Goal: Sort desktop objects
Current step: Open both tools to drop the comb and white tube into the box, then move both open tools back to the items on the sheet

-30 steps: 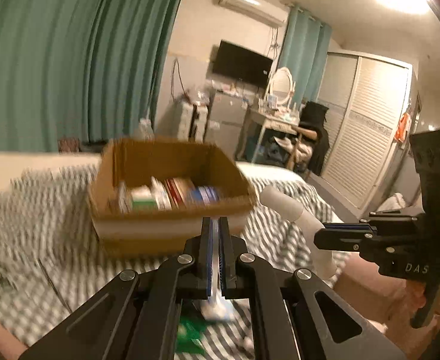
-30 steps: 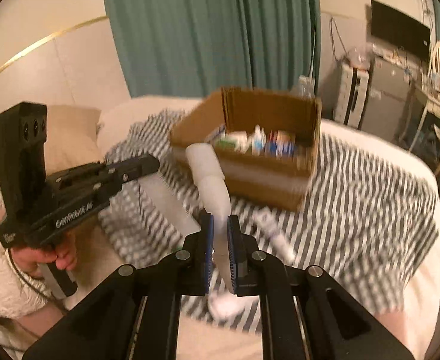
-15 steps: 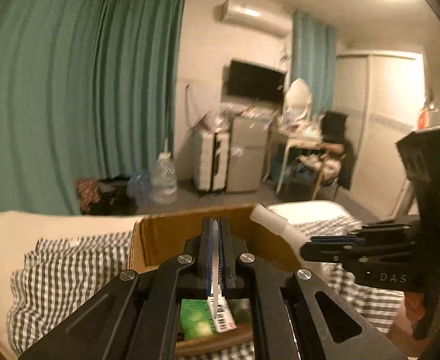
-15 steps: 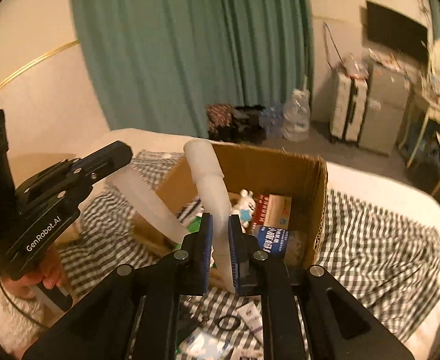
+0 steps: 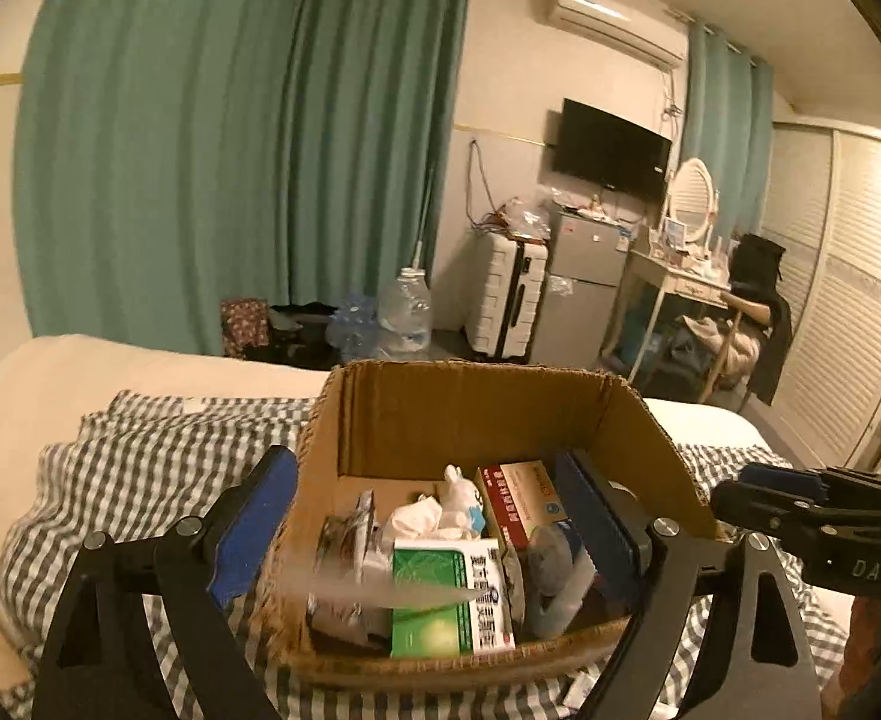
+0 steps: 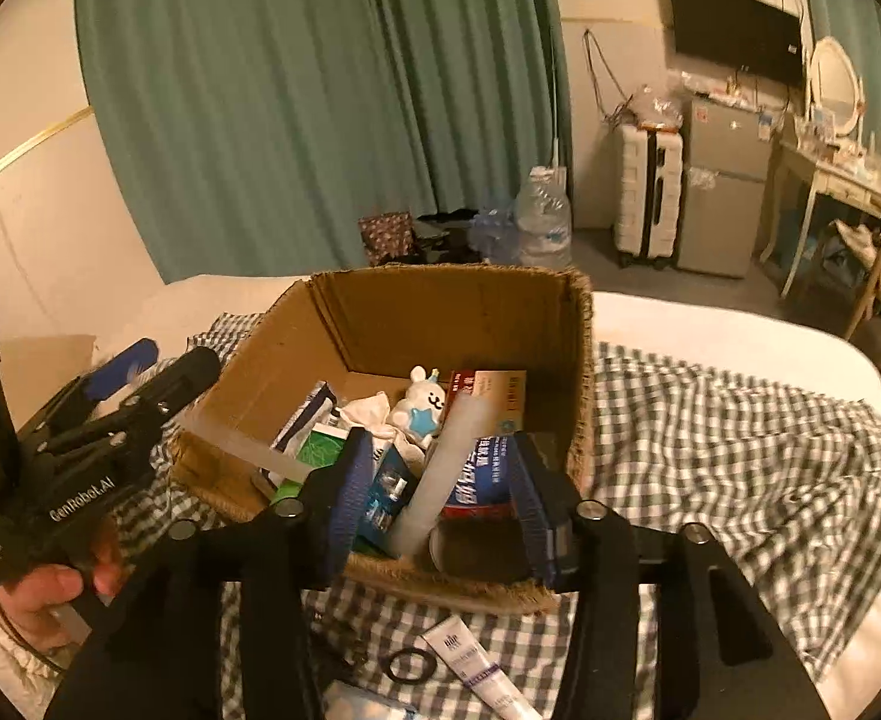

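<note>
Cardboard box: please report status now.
Both grippers opening over cardboard box. White tube between right gripper pads, dropping in. Left gripper empty. Nothing blocking.

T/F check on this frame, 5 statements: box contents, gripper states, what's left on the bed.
1. The brown cardboard box is empty. False: it holds packets and a white bunny toy.
2. The right hand-held gripper has its jaws clamped shut. False: they are opening, with a translucent white tube loose between them.
3. The left hand-held gripper is open. True.
4. A white cream tube lies on the checked cloth outside the box. True.
5. The curtains are red. False: they are green.
</note>
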The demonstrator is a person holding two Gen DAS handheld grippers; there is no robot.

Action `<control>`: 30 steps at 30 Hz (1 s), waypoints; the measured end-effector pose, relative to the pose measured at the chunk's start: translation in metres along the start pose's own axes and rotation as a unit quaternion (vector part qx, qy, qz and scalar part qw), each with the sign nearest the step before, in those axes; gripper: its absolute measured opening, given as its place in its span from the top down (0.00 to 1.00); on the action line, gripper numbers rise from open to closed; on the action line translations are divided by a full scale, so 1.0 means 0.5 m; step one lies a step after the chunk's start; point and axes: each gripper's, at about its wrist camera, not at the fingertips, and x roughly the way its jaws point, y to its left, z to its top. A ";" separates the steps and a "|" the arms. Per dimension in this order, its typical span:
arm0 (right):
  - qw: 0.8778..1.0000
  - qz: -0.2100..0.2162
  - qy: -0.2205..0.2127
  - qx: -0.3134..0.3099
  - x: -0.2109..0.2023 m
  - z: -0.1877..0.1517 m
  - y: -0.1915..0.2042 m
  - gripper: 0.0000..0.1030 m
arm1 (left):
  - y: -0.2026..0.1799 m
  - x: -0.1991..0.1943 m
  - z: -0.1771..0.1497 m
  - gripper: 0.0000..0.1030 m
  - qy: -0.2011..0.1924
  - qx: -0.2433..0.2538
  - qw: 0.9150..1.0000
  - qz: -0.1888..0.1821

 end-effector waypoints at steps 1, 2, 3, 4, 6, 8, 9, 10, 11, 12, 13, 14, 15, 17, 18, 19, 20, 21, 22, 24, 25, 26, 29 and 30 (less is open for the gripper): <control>1.000 -0.002 -0.003 -0.001 -0.011 0.000 0.002 0.50 | 0.003 -0.007 0.004 0.12 0.001 -0.003 1.000 0.004; 1.000 -0.001 -0.008 -0.002 -0.032 -0.004 0.009 0.48 | 0.004 -0.021 0.004 0.11 0.001 -0.006 1.000 0.007; 1.000 0.000 -0.011 -0.004 -0.044 -0.007 0.013 0.46 | 0.004 -0.039 0.004 0.10 0.000 -0.010 1.000 0.011; 1.000 0.000 -0.014 -0.007 -0.058 -0.012 0.019 0.46 | 0.006 -0.050 0.005 0.08 0.000 -0.013 1.000 0.014; 1.000 -0.005 -0.026 -0.009 -0.093 -0.026 0.033 0.41 | 0.017 -0.086 0.005 0.00 -0.002 -0.025 0.999 0.024; 0.999 0.005 -0.035 0.001 -0.125 -0.046 0.042 0.40 | 0.028 -0.122 -0.009 0.00 0.000 -0.035 0.999 0.025; 0.999 0.013 -0.034 0.006 -0.133 -0.055 0.046 0.40 | 0.033 -0.136 -0.016 0.00 0.009 -0.042 0.999 0.025; 0.999 0.021 -0.033 0.011 -0.140 -0.065 0.049 0.40 | 0.038 -0.145 -0.023 0.00 0.016 -0.047 0.998 0.024; 0.999 0.026 -0.030 0.015 -0.146 -0.081 0.052 0.40 | 0.040 -0.156 -0.036 0.00 0.022 -0.052 0.998 0.023; 0.999 0.027 -0.028 0.015 -0.148 -0.089 0.053 0.40 | 0.042 -0.168 -0.052 0.00 0.028 -0.057 0.998 0.022; 0.999 0.026 -0.023 0.014 -0.150 -0.102 0.055 0.40 | 0.042 -0.176 -0.066 0.00 0.032 -0.058 0.998 0.021; 0.999 0.026 -0.017 0.013 -0.152 -0.117 0.053 0.40 | 0.041 -0.185 -0.087 0.00 0.037 -0.057 0.997 0.022; 0.999 0.026 -0.013 0.013 -0.152 -0.128 0.053 0.40 | 0.042 -0.188 -0.100 0.00 0.042 -0.055 0.997 0.022; 1.000 0.028 0.001 0.015 -0.150 -0.163 0.050 0.40 | 0.036 -0.189 -0.140 0.00 0.060 -0.050 0.997 0.020; 0.999 0.027 0.009 0.015 -0.149 -0.182 0.046 0.40 | 0.031 -0.185 -0.166 0.00 0.075 -0.044 0.996 0.017; 0.999 0.024 0.016 0.014 -0.146 -0.196 0.045 0.40 | 0.028 -0.182 -0.186 0.00 0.084 -0.041 0.995 0.018; 0.999 0.016 0.026 0.013 -0.143 -0.218 0.043 0.40 | 0.026 -0.178 -0.211 0.00 0.093 -0.039 0.995 0.018; 0.999 0.013 0.031 0.012 -0.139 -0.227 0.040 0.40 | 0.024 -0.179 -0.227 0.00 0.096 -0.038 0.995 0.016; 0.999 0.008 0.039 0.013 -0.136 -0.241 0.035 0.40 | 0.020 -0.176 -0.247 0.00 0.100 -0.036 0.994 0.013; 0.998 0.004 0.058 0.014 -0.126 -0.271 0.030 0.39 | 0.018 -0.171 -0.284 0.00 0.112 -0.026 0.993 0.005; 0.998 0.000 0.069 0.013 -0.121 -0.284 0.029 0.39 | 0.016 -0.167 -0.296 0.00 0.117 -0.022 0.993 0.003; 0.997 -0.003 0.076 0.012 -0.117 -0.294 0.029 0.38 | 0.014 -0.166 -0.310 0.00 0.122 -0.018 0.992 -0.002; 0.993 -0.007 0.118 0.028 -0.090 -0.339 0.028 0.36 | 0.001 -0.154 -0.349 0.00 0.140 -0.002 0.990 -0.022; 0.991 -0.009 0.130 0.033 -0.081 -0.350 0.028 0.36 | -0.005 -0.148 -0.359 0.00 0.147 0.004 0.989 -0.024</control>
